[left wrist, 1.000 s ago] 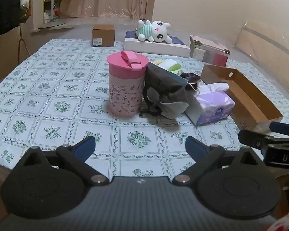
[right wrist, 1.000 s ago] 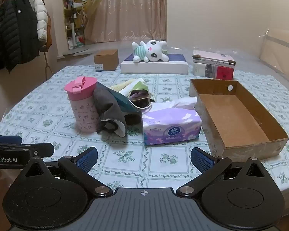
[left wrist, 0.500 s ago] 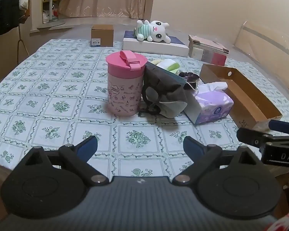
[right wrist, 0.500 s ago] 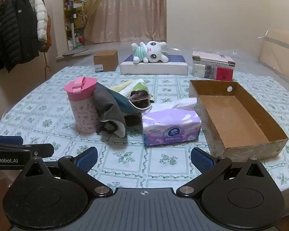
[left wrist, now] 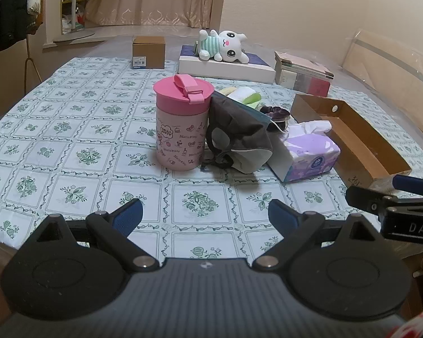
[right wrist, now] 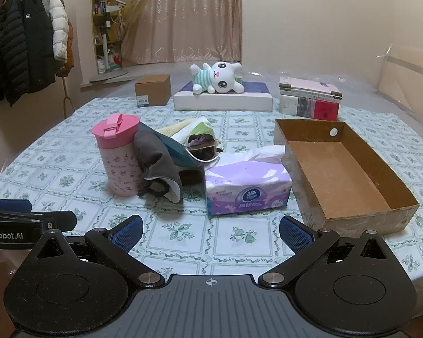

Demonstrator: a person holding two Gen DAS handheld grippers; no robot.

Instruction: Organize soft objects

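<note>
Both held low at frame bottom, short of the pile: left gripper (left wrist: 204,215) and right gripper (right wrist: 210,231) with fingers apart, empty. Gray cloth (right wrist: 158,166) slumped against pink cup (right wrist: 118,157), mid-frame on the counter (right wrist: 70,155); cardboard box (right wrist: 344,169) at right, probably meant for the soft things

Bare tablecloth (right wrist: 183,231) ahead; pink cup (right wrist: 119,157), tissue pack (right wrist: 246,183) block beyond.

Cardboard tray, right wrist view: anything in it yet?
No, the cardboard tray shows only bare brown floor; the tissue pack sits outside it.
</note>
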